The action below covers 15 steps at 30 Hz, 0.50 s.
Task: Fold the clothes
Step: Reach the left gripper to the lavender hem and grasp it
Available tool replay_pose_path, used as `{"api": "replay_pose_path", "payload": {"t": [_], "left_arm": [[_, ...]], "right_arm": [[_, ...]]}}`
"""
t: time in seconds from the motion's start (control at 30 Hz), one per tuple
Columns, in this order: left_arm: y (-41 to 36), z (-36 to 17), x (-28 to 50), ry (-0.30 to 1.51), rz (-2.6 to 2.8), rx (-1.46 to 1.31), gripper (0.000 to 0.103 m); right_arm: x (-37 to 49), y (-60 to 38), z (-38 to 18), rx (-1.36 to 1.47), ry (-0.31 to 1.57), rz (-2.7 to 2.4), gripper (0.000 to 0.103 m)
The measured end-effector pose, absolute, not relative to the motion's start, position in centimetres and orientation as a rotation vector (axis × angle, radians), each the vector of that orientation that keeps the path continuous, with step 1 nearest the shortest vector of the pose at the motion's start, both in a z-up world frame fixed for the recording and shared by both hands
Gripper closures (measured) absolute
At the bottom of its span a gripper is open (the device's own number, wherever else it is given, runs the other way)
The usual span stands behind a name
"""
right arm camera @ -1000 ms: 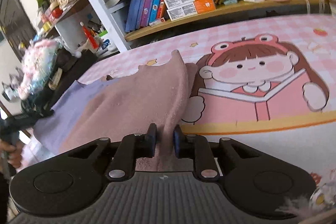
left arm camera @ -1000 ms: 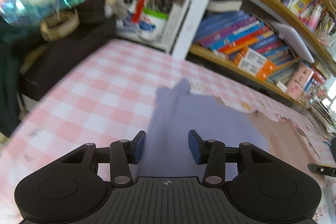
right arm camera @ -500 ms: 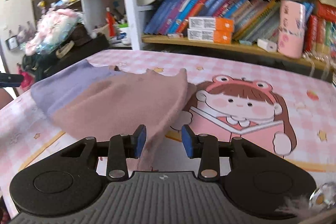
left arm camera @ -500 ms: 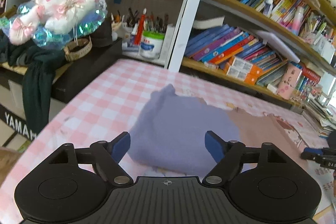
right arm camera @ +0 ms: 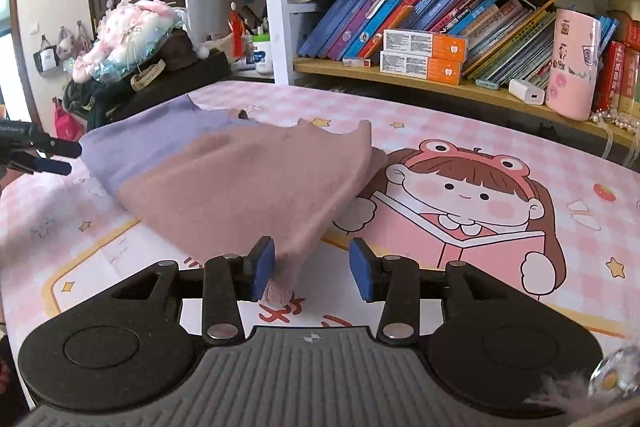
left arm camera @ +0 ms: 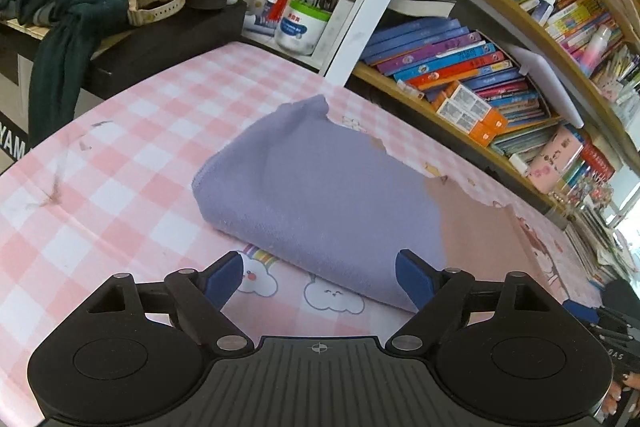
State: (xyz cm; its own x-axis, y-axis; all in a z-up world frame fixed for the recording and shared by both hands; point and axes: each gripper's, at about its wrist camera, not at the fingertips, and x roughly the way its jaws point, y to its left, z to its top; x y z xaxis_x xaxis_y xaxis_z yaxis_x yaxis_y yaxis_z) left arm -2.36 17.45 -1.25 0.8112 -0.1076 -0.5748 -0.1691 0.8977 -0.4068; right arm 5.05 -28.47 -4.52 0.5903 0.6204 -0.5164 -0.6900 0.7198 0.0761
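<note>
Two-tone garment (left arm camera: 320, 187), lilac half and dusty-pink half (right arm camera: 256, 187), lies doubled over on the pink checked surface (left arm camera: 120, 147), fold edge toward the left. Left hand-held gripper (left arm camera: 319, 277) released, jaws opening wide, nothing between them; cloth sits just ahead. Right hand-held gripper (right arm camera: 312, 269) also opening; a pink corner droops against its left pad (right arm camera: 264, 267), no longer pinched. Judgement: one fold looks done. Bundle is still broad, so further folds and squaring up likely remain.

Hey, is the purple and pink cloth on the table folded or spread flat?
Folded: the cloth lies doubled, with a rounded fold edge at its left end.
</note>
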Motion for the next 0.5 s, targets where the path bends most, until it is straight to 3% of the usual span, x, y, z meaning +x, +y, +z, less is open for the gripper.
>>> {"api": "replay_pose_path", "payload": {"t": [0.5], "left_arm": [[18.4,-1.4,-1.4,0.650,0.128,-0.503,0.018]], "right_arm": [[5.5,-28.4,-4.5,-0.136,0.494,0.812,0.064]]}}
